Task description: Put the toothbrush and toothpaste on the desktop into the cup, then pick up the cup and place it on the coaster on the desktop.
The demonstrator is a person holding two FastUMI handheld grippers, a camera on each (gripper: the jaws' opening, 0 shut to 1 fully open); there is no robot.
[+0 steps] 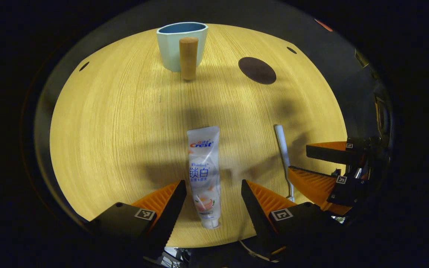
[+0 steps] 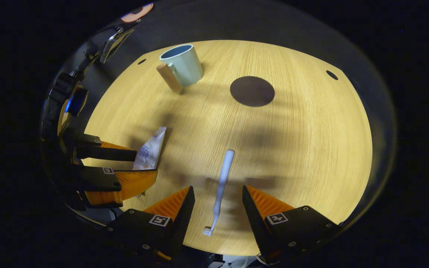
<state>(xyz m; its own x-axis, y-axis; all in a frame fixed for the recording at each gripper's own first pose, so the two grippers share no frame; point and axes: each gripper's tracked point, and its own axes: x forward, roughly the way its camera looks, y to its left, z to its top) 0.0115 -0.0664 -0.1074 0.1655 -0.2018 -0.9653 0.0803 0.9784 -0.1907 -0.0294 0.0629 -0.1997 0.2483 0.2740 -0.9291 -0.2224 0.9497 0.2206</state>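
A white toothpaste tube [image 1: 204, 175] lies flat on the wooden desktop [image 1: 117, 123], cap end toward me, between the fingers of my open left gripper [image 1: 211, 197]. The white toothbrush [image 2: 222, 184] lies on the desktop [image 2: 311, 149] between the fingers of my open right gripper [image 2: 216, 206], bristles nearest the camera. A pale green cup [image 1: 182, 44] with a wooden handle stands at the far side. The dark round coaster [image 1: 257, 70] lies to its right. In the right gripper view I also see the cup [image 2: 183, 65], the coaster [image 2: 252, 91], the toothpaste [image 2: 150, 149] and the left gripper [image 2: 140, 165].
In the left gripper view the toothbrush [image 1: 283, 156] and the right gripper [image 1: 304, 160] sit at the right. Small dark holes [image 1: 84, 66] mark the desktop near its far corners. The near edge of the desktop runs just under both grippers.
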